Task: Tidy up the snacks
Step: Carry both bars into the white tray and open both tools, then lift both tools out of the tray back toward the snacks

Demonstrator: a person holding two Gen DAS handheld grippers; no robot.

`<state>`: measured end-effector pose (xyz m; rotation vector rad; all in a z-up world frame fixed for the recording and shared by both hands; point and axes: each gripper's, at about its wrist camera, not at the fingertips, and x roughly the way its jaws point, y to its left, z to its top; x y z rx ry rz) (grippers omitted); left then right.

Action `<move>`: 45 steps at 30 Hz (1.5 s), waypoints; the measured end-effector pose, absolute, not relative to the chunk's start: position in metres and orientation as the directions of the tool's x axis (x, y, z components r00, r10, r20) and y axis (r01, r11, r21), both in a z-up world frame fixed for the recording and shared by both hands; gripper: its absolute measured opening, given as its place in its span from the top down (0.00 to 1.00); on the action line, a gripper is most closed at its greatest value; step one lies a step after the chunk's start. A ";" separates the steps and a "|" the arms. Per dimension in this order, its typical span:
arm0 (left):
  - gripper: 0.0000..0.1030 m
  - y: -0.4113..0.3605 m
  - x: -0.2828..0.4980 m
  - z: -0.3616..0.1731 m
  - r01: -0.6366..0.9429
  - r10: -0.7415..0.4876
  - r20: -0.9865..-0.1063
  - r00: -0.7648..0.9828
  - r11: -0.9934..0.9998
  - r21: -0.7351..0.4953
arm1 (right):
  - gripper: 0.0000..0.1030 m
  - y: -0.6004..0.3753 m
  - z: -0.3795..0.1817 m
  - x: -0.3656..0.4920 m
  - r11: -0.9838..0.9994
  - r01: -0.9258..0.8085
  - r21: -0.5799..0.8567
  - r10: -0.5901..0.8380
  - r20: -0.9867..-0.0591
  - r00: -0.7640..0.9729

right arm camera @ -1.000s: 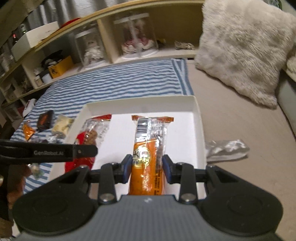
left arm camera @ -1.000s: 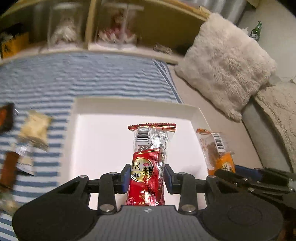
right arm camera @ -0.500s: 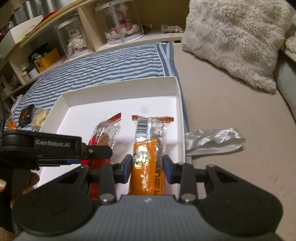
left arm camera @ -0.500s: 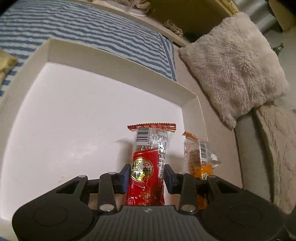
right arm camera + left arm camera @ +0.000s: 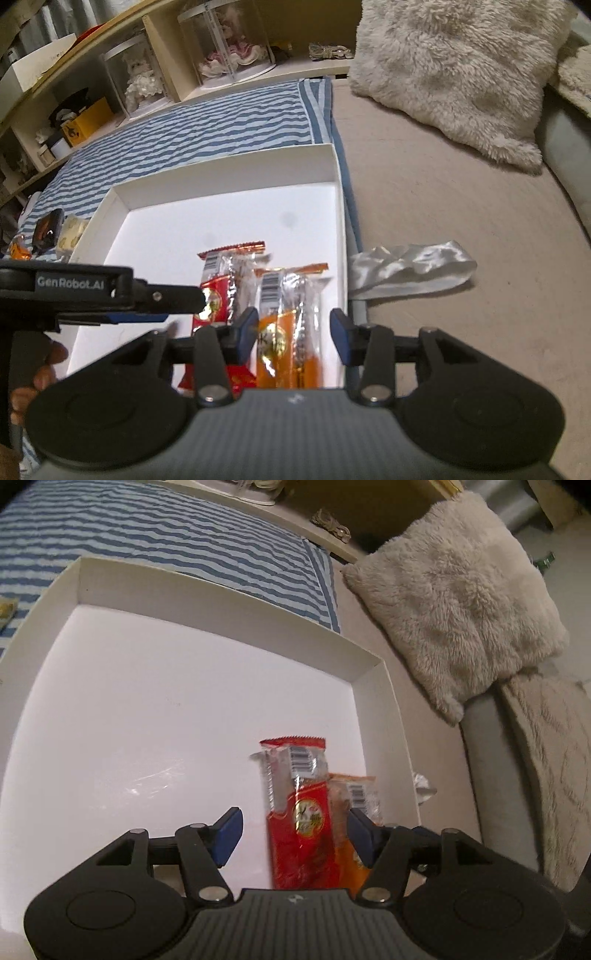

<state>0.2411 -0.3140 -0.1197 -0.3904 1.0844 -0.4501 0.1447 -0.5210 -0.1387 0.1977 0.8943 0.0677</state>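
Left gripper [image 5: 293, 829] spread wide around red snack [image 5: 299, 812], not clamping. Right gripper [image 5: 293, 332] likewise agape around orange snack [image 5: 291, 325]. Both snacks inside white box [image 5: 221, 177].

The left gripper [image 5: 293, 836] has a big black body with two round bumps, one on each side. In the middle is a grey part with lines on it and a tiny mark. Its black arms have shiny silver screws. The fingertips [image 5: 229, 830] are blue pads.

The right gripper [image 5: 293, 332] looks the same: black body, two round bumps, a grey lined middle, silver screws and blue pads [image 5: 246, 332]. In the right view, the left gripper shows from the side as a long black bar with white letters "GenRobot.AI" and a small screw. A hand [image 5: 33, 380] wraps round its black handle.
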 end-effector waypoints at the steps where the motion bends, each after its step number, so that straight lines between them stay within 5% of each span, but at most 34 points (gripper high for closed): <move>1: 0.38 -0.313 0.239 -0.119 0.167 -0.525 -0.755 0.393 0.848 -0.503 | 0.52 -0.521 -0.138 0.143 0.979 0.026 0.202 0.142 -0.768 0.625; 13: 0.28 -0.296 0.215 -0.097 0.254 -0.444 -0.786 0.430 0.895 -0.366 | 0.42 -0.515 -0.115 0.113 0.976 0.031 0.215 0.141 -0.735 0.663; 26: 0.01 -0.267 0.183 -0.064 0.321 -0.387 -0.770 0.508 0.914 -0.248 | 0.00 -0.501 -0.085 0.078 0.986 0.076 0.146 0.050 -0.705 0.707; 45: 0.00 -0.208 0.143 -0.019 0.365 -0.395 -0.707 0.587 0.908 -0.205 | 0.00 -0.459 -0.044 0.044 0.993 0.078 0.092 0.003 -0.666 0.746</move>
